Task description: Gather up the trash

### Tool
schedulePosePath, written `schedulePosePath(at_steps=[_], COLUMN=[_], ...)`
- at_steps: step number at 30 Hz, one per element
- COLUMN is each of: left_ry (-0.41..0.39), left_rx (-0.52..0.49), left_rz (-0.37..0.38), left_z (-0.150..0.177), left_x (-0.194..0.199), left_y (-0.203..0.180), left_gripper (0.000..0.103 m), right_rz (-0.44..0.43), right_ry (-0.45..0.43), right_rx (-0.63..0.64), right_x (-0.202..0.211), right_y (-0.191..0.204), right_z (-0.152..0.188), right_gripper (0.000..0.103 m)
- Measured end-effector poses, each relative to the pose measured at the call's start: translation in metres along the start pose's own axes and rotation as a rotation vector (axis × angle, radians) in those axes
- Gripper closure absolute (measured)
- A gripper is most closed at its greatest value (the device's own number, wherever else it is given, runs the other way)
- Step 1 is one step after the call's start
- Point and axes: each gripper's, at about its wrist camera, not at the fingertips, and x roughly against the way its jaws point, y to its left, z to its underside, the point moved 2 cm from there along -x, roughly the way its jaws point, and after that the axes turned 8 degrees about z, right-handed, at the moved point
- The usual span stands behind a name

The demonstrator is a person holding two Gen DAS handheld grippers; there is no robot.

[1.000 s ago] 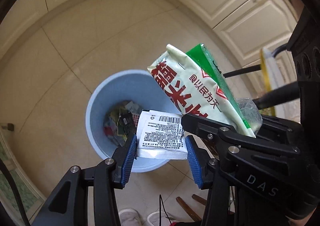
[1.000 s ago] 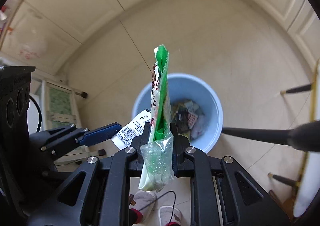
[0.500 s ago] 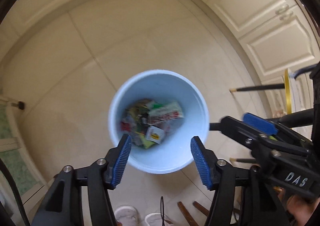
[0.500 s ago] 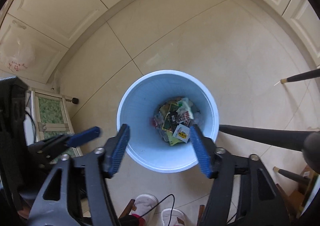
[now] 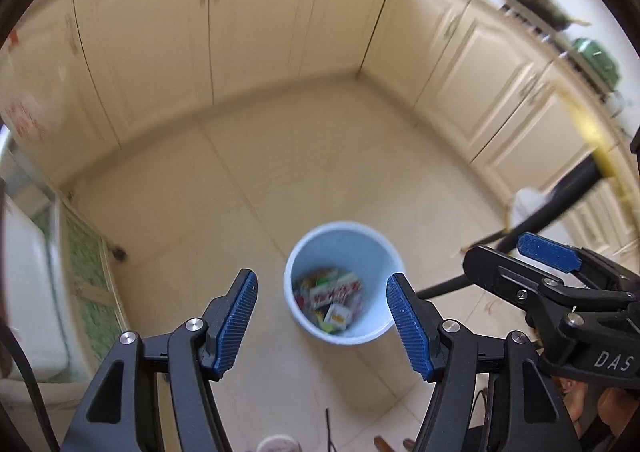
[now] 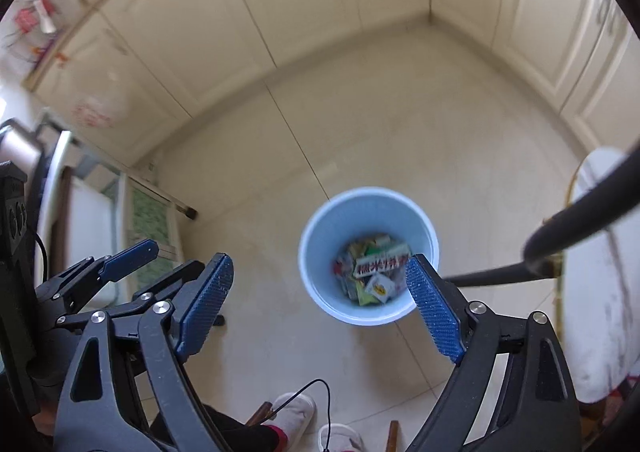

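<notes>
A light blue bin (image 5: 348,246) (image 6: 368,214) stands on the cream tile floor, well below both grippers. Inside it lie several wrappers, with a white packet with red lettering (image 5: 338,292) (image 6: 380,266) on top. My left gripper (image 5: 320,280) hangs high over the bin; its jaws are opening and nothing is between its blue pads. My right gripper (image 6: 319,260) is beside it at the same height, its jaws also opening wide and empty. One blue pad (image 5: 548,252) of the right gripper shows in the left wrist view.
Cream cabinets (image 5: 260,32) wrap the floor's corner. Black furniture legs (image 5: 560,204) (image 6: 580,220) and a white round top (image 6: 600,272) stand right of the bin. A white appliance with a green panel (image 5: 88,272) is at left. A person's slippers (image 6: 296,408) are below.
Both grippers let go of their packets, which now lie in the bin. Both rose well away from the bin, which looks smaller, and their jaws spread wider.
</notes>
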Motion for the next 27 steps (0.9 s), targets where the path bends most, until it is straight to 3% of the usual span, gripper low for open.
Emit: schedulePosePath(at_steps=[5,10,15,22,27], left_ry=[-0.206,-0.390,-0.541,-0.668,-0.780], left_rx=[-0.092,-0.175,-0.250,-0.318,-0.342], left_rz=[-0.003,0.044,0.097,0.070,0.066], left_z=[0.028,0.063,0.110,0.194,0.252], left_x=[0.092,0.169,0.229,0.276,0.311], left_y=[-0.056,-0.117,-0.178,-0.234,-0.282], left_gripper=[0.030,0.019,0.001,0.001,0.001], right_rz=[0.029,0.091,0.209,0.293,0.348], right_ry=[-0.212,-0.416,-0.600,-0.804,-0.888], right_rx=[0.040,0.030,0.029,-0.015,-0.074], right_x=[0.121,0.241,0.354,0.482,0.540], right_y=[0.013,0.010,0.011,0.008,-0.005], right_z=[0.014,0.041,0.072,0.130,0.161], right_gripper=[0.008,0.004,0.000,0.000,0.000])
